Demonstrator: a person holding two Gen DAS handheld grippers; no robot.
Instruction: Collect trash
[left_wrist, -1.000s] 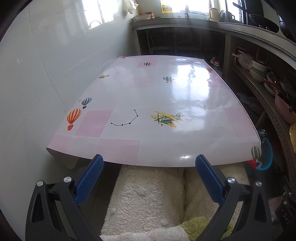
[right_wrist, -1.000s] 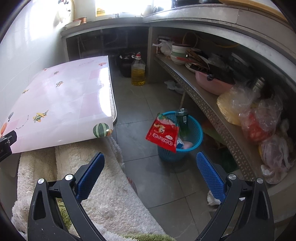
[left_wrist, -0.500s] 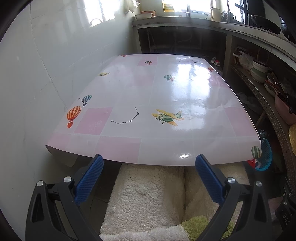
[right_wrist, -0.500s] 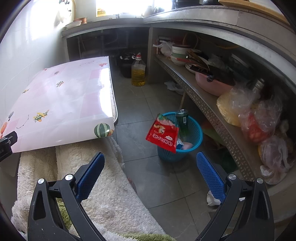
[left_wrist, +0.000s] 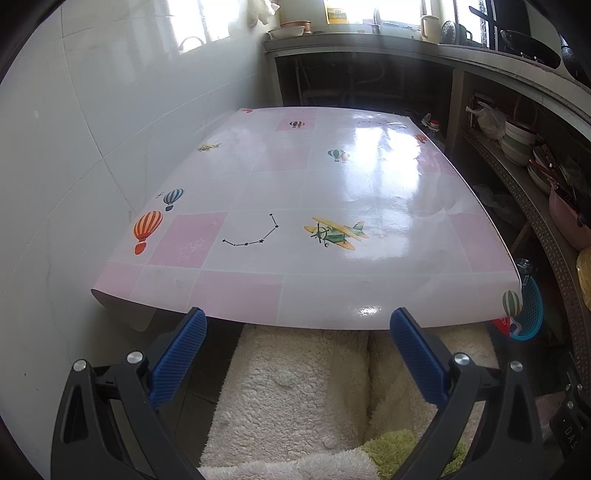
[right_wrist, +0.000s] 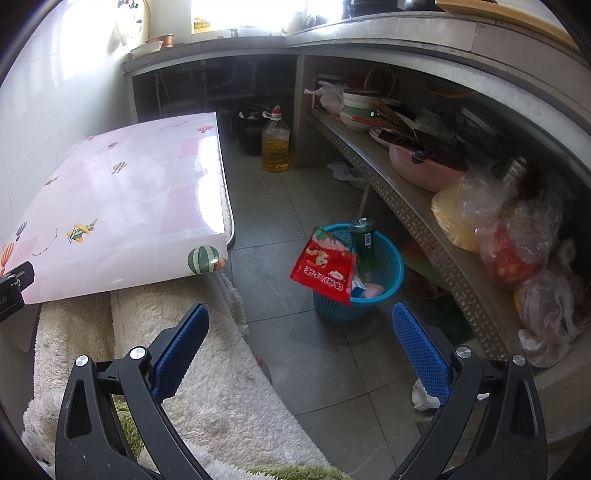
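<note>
Trash: red snack bag (right_wrist: 323, 266) draped over rim of blue basket (right_wrist: 388, 273) on floor, green bottle (right_wrist: 364, 243) inside | left gripper (left_wrist: 297, 325) spread wide, empty, facing table (left_wrist: 258, 177); right gripper (right_wrist: 299, 321) spread wide, empty, short of basket

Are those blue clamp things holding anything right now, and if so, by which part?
Nothing is held. The left gripper and right gripper both have jaws wide apart and empty; the red snack bag hangs on the blue basket.

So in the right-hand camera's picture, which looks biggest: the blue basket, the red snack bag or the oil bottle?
1. Blue plastic mesh basket
2. Red foil snack bag, hanging over the basket's rim
3. Clear bottle of yellow oil; it stands farther away, so its true size is unsure.
</note>
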